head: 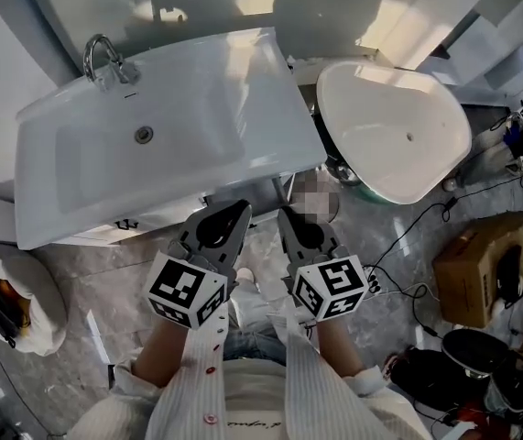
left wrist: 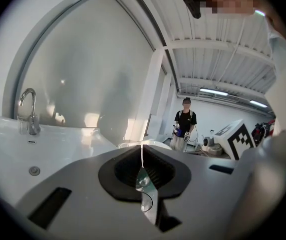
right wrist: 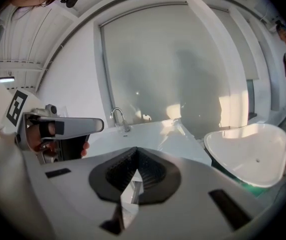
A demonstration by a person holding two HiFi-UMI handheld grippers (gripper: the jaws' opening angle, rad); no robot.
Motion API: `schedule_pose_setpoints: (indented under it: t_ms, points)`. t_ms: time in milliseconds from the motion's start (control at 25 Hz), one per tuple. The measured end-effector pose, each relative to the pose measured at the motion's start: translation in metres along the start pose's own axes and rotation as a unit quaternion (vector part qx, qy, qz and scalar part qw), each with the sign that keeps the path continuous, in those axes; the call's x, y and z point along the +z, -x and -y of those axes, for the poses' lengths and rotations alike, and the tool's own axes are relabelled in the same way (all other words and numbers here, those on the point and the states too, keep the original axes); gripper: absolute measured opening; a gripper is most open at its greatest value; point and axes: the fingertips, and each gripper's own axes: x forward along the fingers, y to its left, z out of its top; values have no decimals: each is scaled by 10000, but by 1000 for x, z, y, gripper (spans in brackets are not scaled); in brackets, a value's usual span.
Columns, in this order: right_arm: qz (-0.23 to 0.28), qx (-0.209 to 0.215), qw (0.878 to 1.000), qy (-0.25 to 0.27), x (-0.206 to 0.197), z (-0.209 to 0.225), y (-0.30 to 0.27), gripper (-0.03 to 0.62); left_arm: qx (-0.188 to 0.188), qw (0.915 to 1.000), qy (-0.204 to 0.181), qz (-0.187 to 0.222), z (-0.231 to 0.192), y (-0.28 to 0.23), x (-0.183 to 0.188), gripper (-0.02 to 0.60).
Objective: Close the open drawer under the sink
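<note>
The white sink (head: 165,131) with a chrome tap (head: 105,58) fills the upper left of the head view. Beneath its front edge only a narrow white strip of the drawer (head: 147,220) shows; the rest is hidden by the basin. My left gripper (head: 240,211) and right gripper (head: 286,216) are held side by side just off the sink's near right corner, pointing at it. Both are shut with nothing between the jaws. In the left gripper view the left gripper (left wrist: 142,150) points over the sink (left wrist: 42,154). The right gripper (right wrist: 136,151) faces the tap (right wrist: 118,118).
A white oval basin (head: 394,131) stands right of the sink. A cardboard box (head: 481,264), cables (head: 426,218) and black pots (head: 485,360) lie on the grey marble floor at right. A white round object (head: 14,291) sits at left. A person (left wrist: 184,124) stands far off.
</note>
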Motion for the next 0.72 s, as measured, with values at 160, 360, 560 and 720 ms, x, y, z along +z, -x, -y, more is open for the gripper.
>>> schedule_pose_setpoints:
  t_ms: [160, 360, 560, 720]
  points:
    - [-61, 7, 10000, -20, -4, 2, -2, 9, 2, 10000, 12, -38, -1, -4, -5, 19]
    - [-138, -16, 9999, -44, -11, 3, -5, 11, 13, 9999, 11, -108, -4, -5, -13, 20]
    - [-284, -19, 9996, -62, -25, 2, -14, 9, 56, 9997, 70, -235, -13, -1, -31, 18]
    - [-450, 10, 9989, -91, -43, -1, -26, 11, 108, 9992, 179, -342, -24, 0, -53, 20]
